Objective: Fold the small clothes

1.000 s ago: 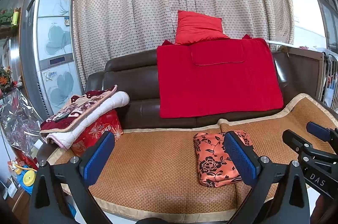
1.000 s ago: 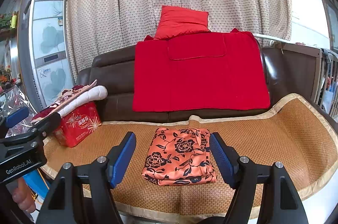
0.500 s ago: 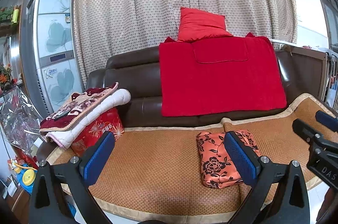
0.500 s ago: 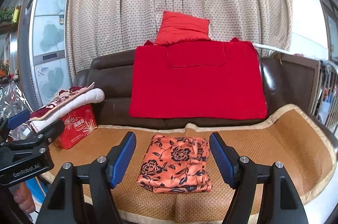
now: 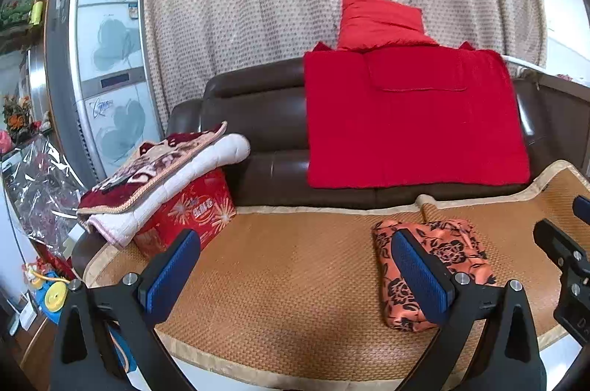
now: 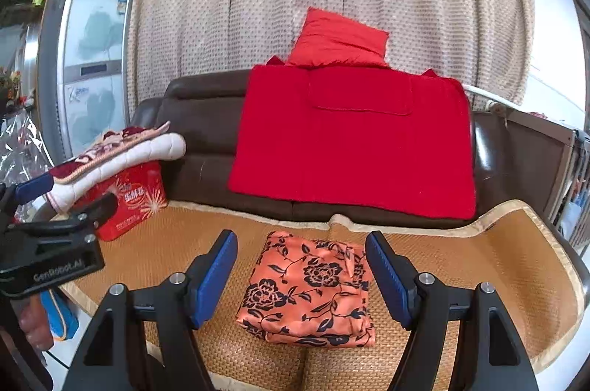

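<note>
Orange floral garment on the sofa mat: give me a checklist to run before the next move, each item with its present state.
1. Orange floral garment lies in a folded rectangle on the woven mat: ok.
2. Right gripper open, nothing held: ok.
3. Left gripper open, nothing held: ok.
4. Garment framed between the right gripper's fingers: ok.
5. Garment clear of the red gift box: ok.
6. Whether the folding is finished: cannot tell.
</note>
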The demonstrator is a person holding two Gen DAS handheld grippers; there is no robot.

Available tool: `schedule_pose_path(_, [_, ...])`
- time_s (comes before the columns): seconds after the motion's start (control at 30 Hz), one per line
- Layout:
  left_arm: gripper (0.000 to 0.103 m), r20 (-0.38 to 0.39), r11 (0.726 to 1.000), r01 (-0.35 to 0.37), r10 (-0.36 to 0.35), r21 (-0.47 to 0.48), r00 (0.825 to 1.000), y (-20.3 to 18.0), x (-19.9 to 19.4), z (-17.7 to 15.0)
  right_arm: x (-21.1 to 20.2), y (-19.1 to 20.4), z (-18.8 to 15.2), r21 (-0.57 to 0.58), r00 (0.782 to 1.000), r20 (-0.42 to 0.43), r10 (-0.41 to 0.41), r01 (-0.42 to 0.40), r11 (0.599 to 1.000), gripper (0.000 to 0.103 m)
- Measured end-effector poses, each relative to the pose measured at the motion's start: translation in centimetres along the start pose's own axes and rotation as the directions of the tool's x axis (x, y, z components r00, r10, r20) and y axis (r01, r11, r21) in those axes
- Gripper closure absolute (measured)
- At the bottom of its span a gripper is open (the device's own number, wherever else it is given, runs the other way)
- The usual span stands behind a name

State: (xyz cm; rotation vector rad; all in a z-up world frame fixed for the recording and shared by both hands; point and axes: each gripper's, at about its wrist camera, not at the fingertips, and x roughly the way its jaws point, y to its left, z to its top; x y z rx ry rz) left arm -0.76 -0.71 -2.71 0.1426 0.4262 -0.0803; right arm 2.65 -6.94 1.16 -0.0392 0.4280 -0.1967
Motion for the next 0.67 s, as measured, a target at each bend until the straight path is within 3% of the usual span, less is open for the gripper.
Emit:
schedule_pose_path(0.43, [0.000,-0.009,1.000,0.005,-0.005,-0.003,1.000,0.1,1.0,-0.1,1.2,0.7,-0.4,-0.028,1.000,-0.018,0.019,-0.020,0.999,0.028])
schedule_pose_path(0.57, [0.000,-0.023,0.999,0.043,-0.044,-0.016,0.999,-0.5,2.9,0.1,2.9,0.2,-0.1,-0.016,0.998,-0.038,0.047,-0.048,0.999,0.028])
schedule_pose_path(0.67, [0.000,-0.031,0.999,0.027,-0.027,-0.026,0.999,-1.1,5.6,0.3,5.5,-1.5,0.2,0.022,0.996,-0.059,0.072,-0.070,0.997,0.027])
